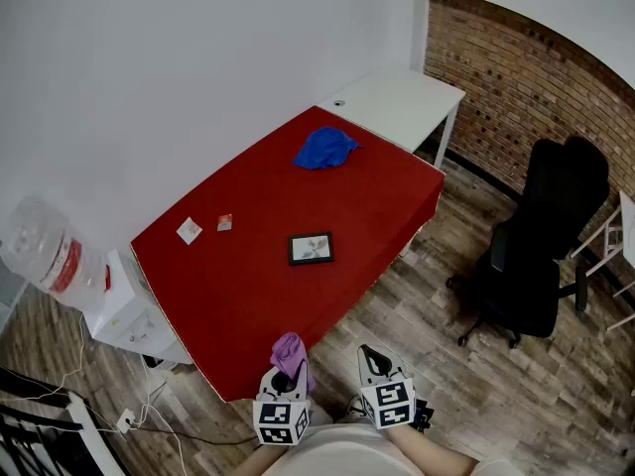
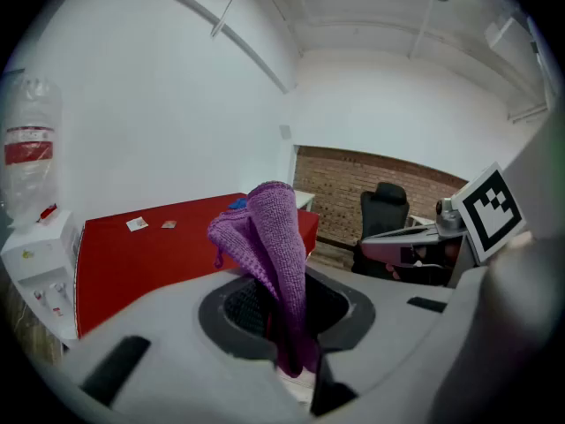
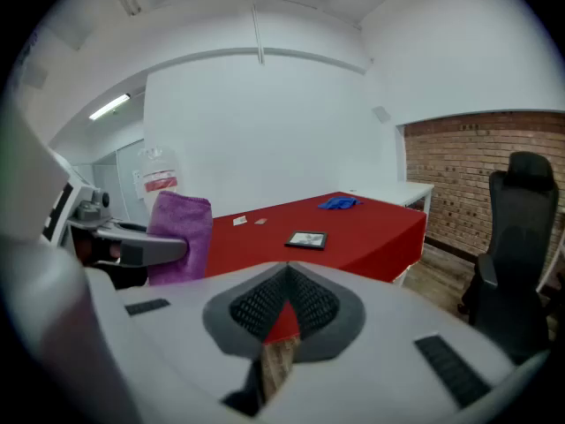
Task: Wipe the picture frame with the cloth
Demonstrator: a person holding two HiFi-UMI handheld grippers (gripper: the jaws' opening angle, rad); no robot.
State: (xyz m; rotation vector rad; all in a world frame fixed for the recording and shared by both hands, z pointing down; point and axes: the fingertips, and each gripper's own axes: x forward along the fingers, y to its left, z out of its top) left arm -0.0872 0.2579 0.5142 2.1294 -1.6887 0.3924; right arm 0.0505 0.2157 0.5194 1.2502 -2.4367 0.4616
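A small dark picture frame [image 1: 312,248] lies flat near the middle of the red table [image 1: 248,296]; the right gripper view shows the picture frame [image 3: 307,238] far ahead. My left gripper [image 1: 286,377] is shut on a purple cloth [image 1: 290,350], which stands up out of its jaws as a folded purple cloth [image 2: 269,254]. It hangs off the table's near edge. My right gripper [image 1: 375,365] is beside it, shut with nothing in it. A blue cloth [image 1: 324,148] lies at the table's far end.
Two small cards [image 1: 189,230] [image 1: 225,222] lie on the table's left side. A white desk [image 1: 397,102] adjoins the far end. A black office chair [image 1: 541,246] stands on the wood floor at right. A water dispenser [image 1: 60,266] is at left.
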